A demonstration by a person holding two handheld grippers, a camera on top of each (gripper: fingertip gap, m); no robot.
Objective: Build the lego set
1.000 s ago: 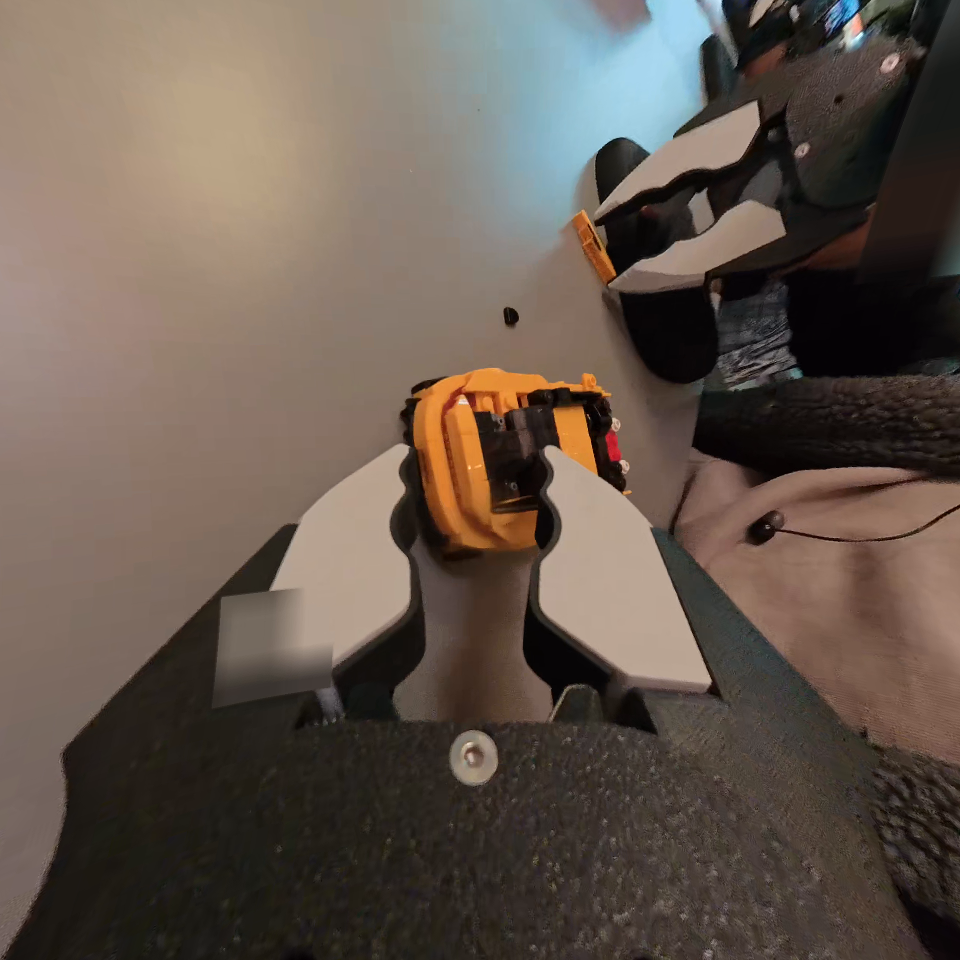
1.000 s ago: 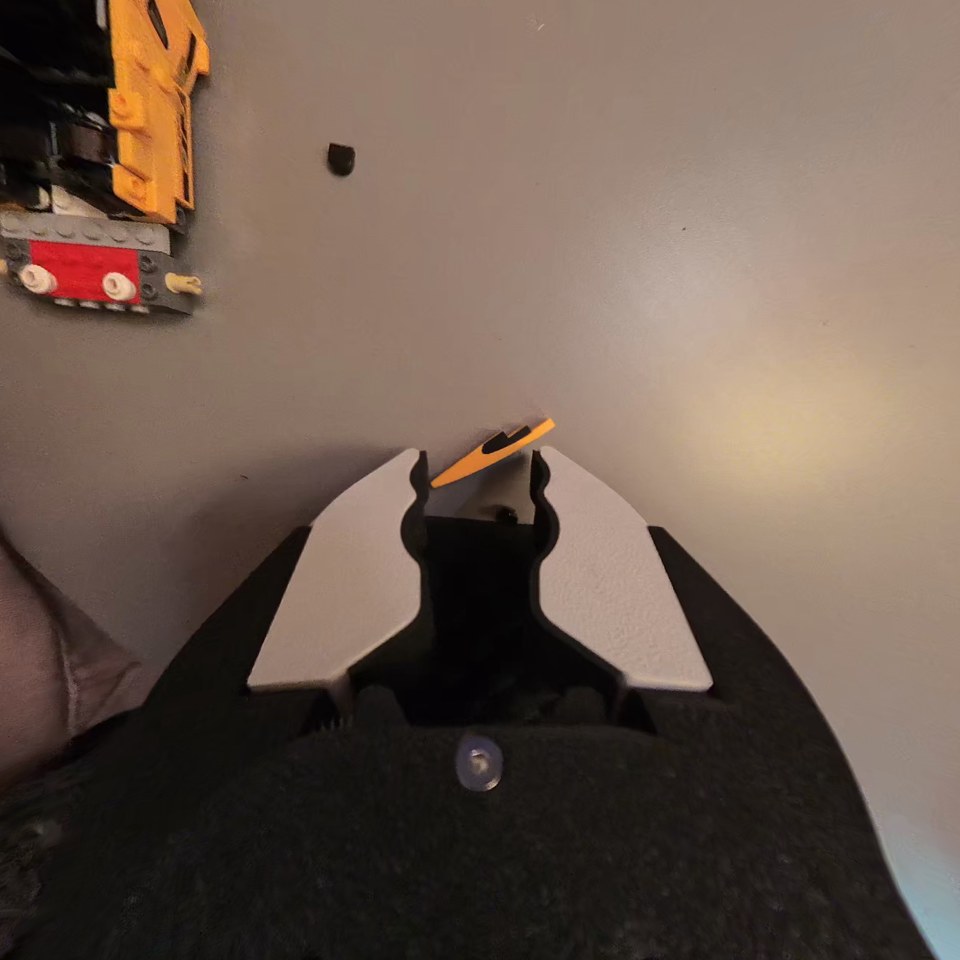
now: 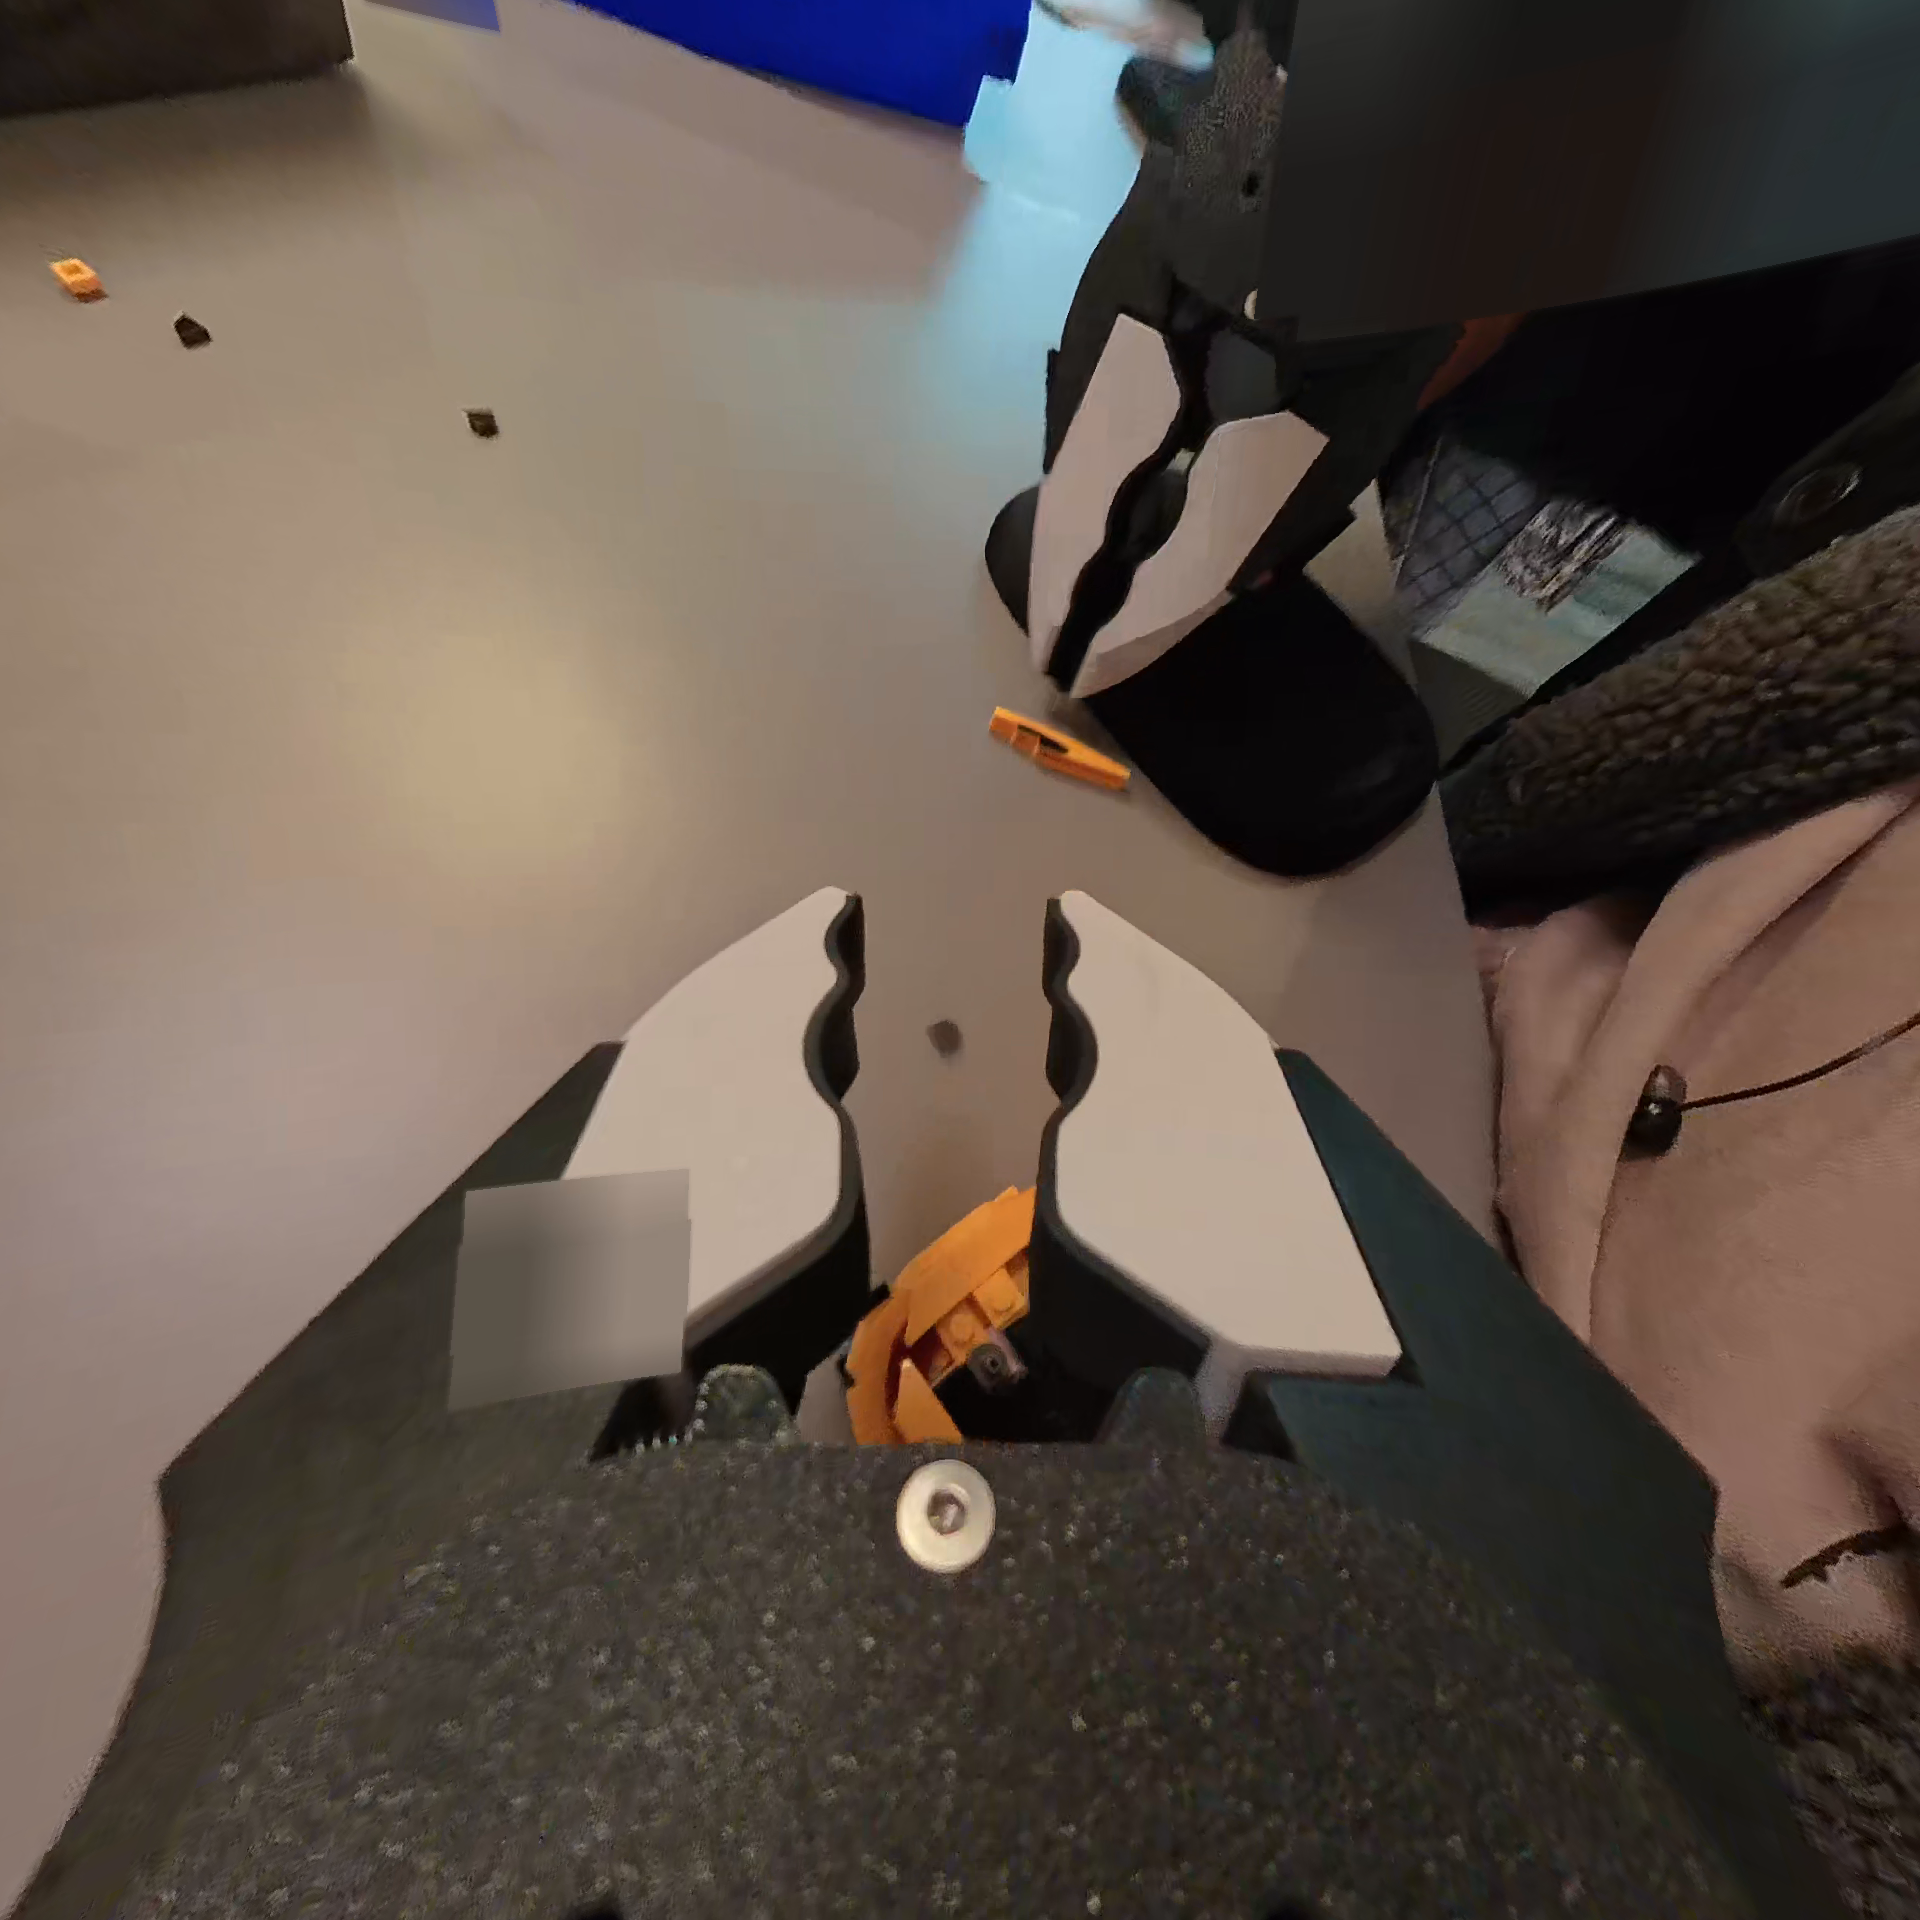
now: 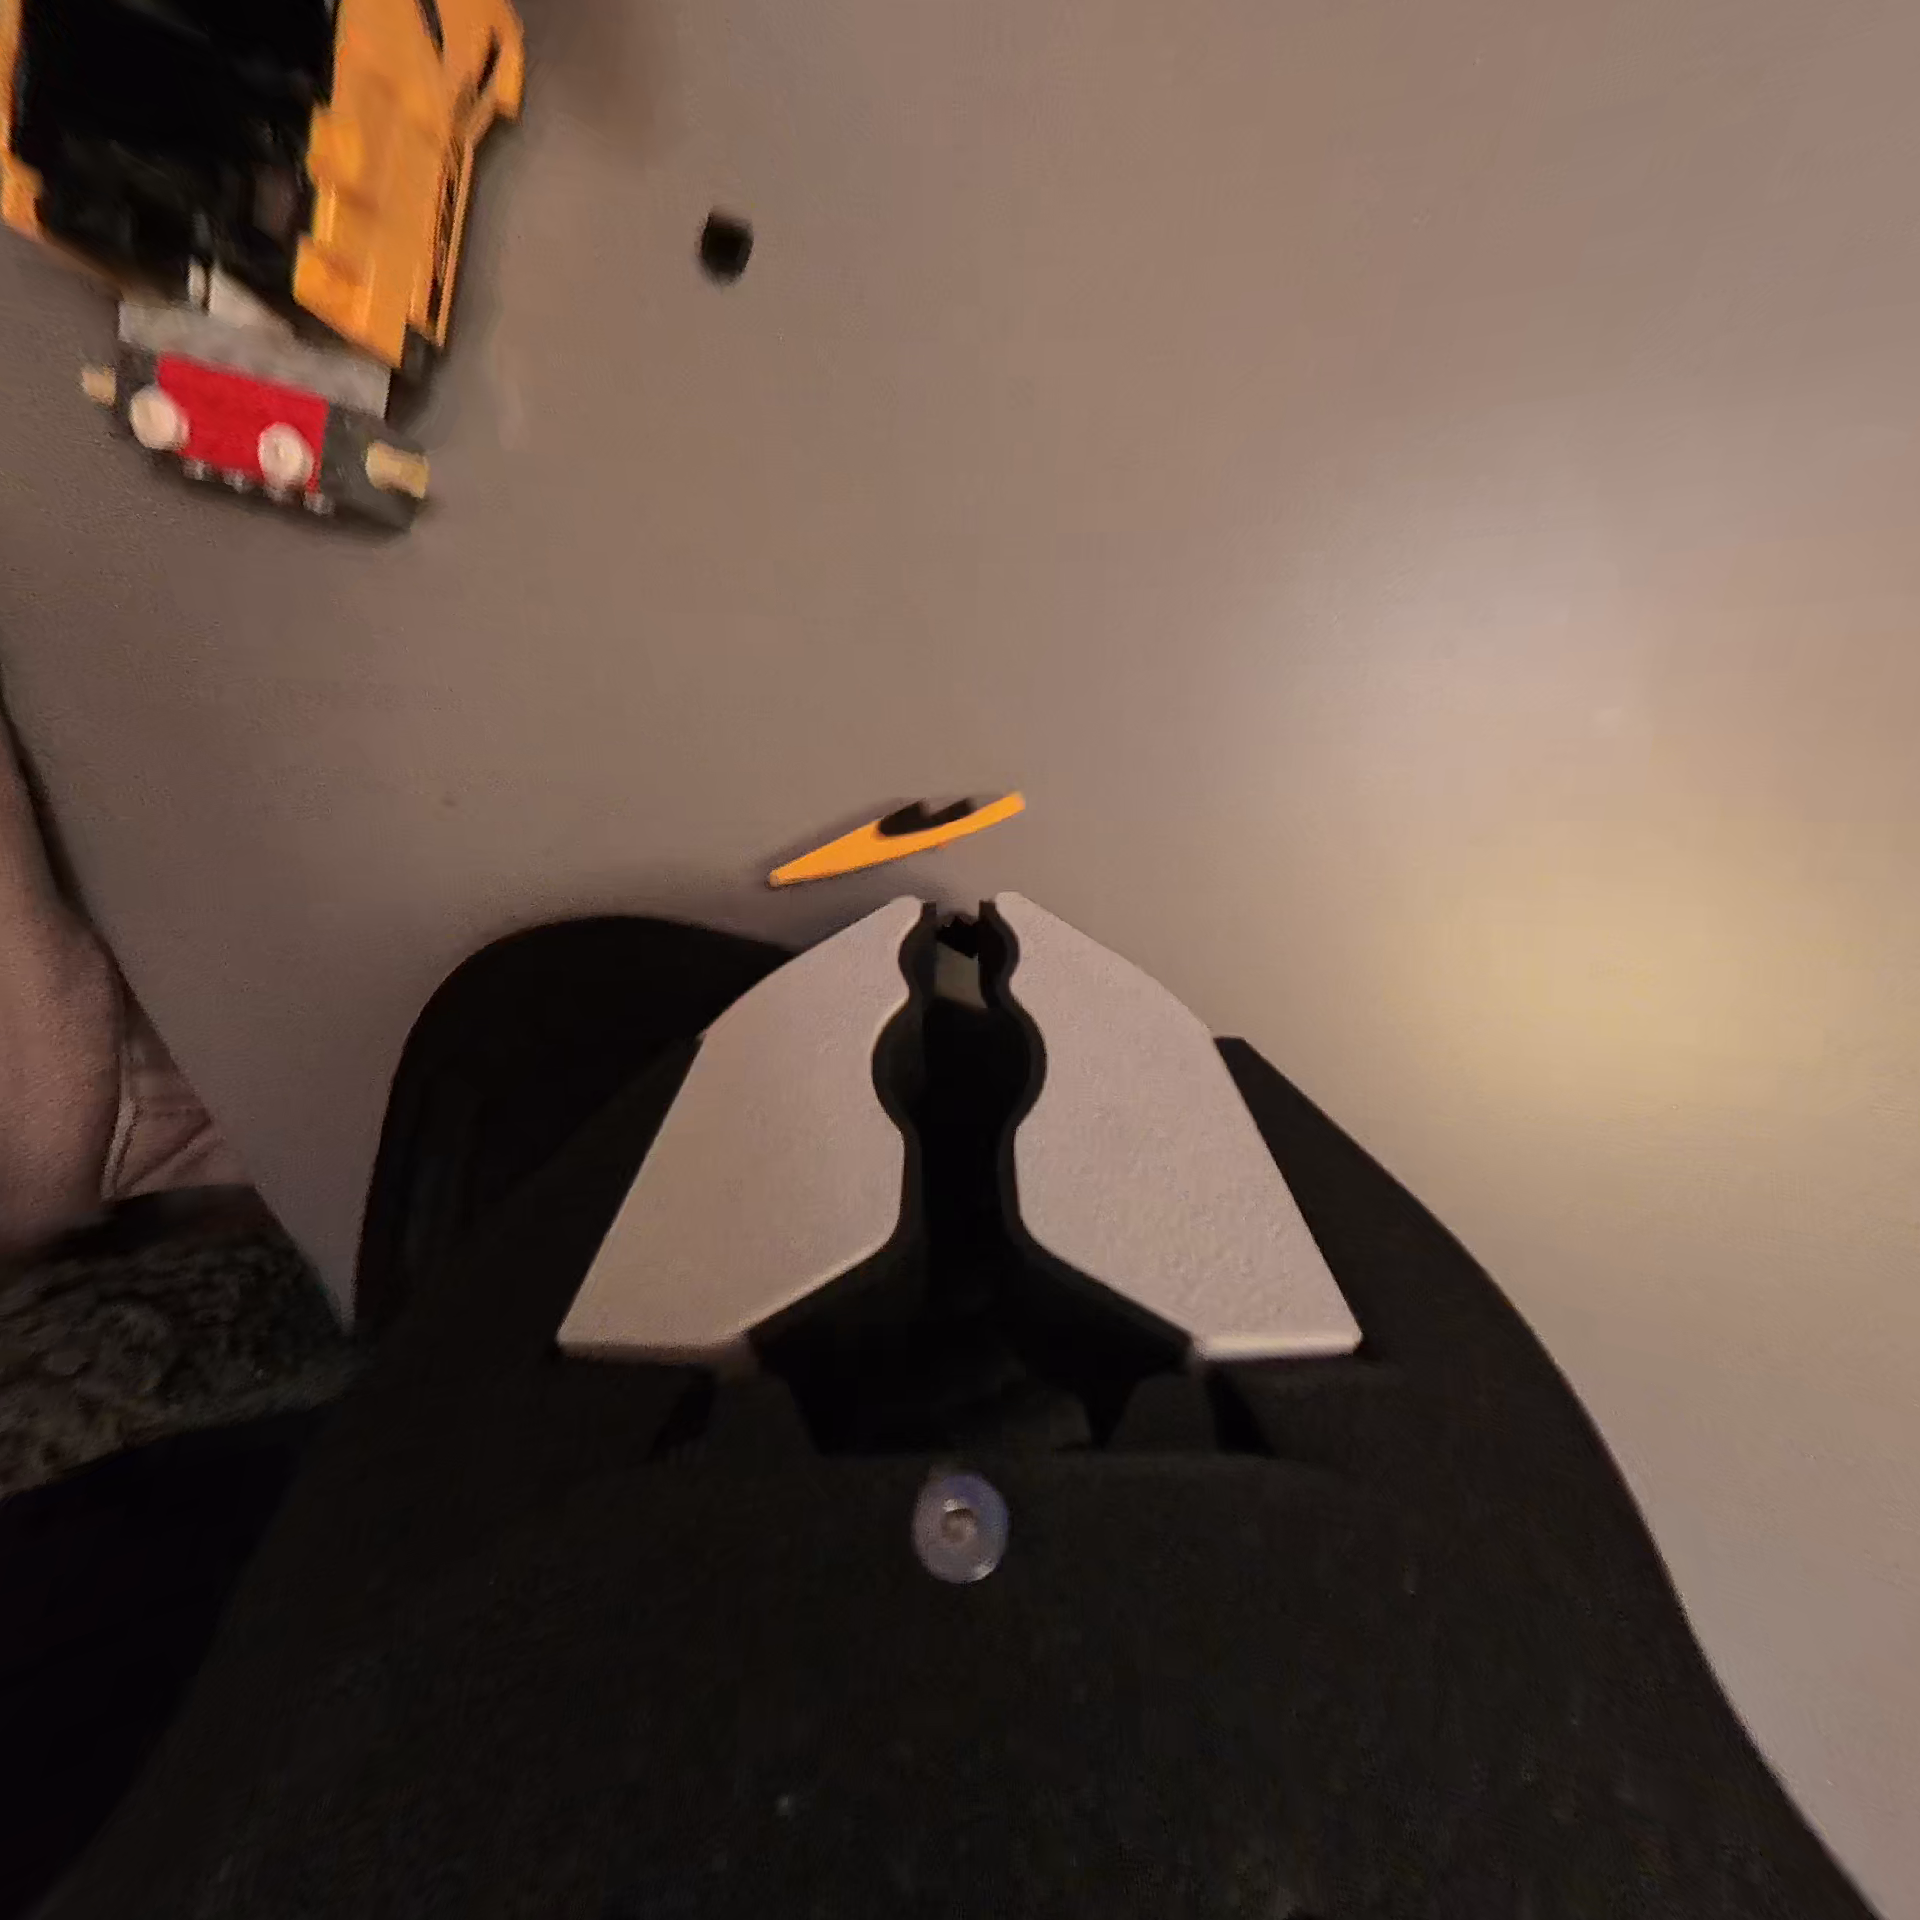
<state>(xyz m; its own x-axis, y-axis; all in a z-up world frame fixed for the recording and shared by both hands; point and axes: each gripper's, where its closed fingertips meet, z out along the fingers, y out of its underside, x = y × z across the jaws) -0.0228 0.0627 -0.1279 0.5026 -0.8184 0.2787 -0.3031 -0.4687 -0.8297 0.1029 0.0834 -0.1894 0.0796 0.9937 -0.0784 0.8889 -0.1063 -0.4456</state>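
My left gripper (image 3: 951,904) is open with nothing between its pads. A small dark piece (image 3: 943,1037) lies on the grey table (image 3: 416,727) between its fingers. The orange and black brick car (image 3: 935,1320) shows low down by the finger bases. It also shows in the right wrist view (image 4: 343,208), with a red and grey end. My right gripper (image 4: 958,906) is closed on a small black piece (image 4: 956,940) at its fingertips. It also shows in the left wrist view (image 3: 1070,675). A flat orange wedge piece (image 4: 894,836) lies on the table just beyond the right fingertips, untouched (image 3: 1060,743).
A black rounded object (image 3: 1278,748) lies under the right gripper. A small orange piece (image 3: 76,278) and two black pieces (image 3: 190,330) (image 3: 480,423) lie far left. Another black piece (image 4: 724,244) lies near the car. A person's beige garment (image 3: 1714,1195) and dark fleece sleeve (image 3: 1714,707) border the right. Spacing between my two grippers at the tips: around 15 centimetres.
My left gripper has moved forward past the car, which now sits by its finger bases, and its jaws have narrowed a little. My right gripper has closed from open onto the small black piece.
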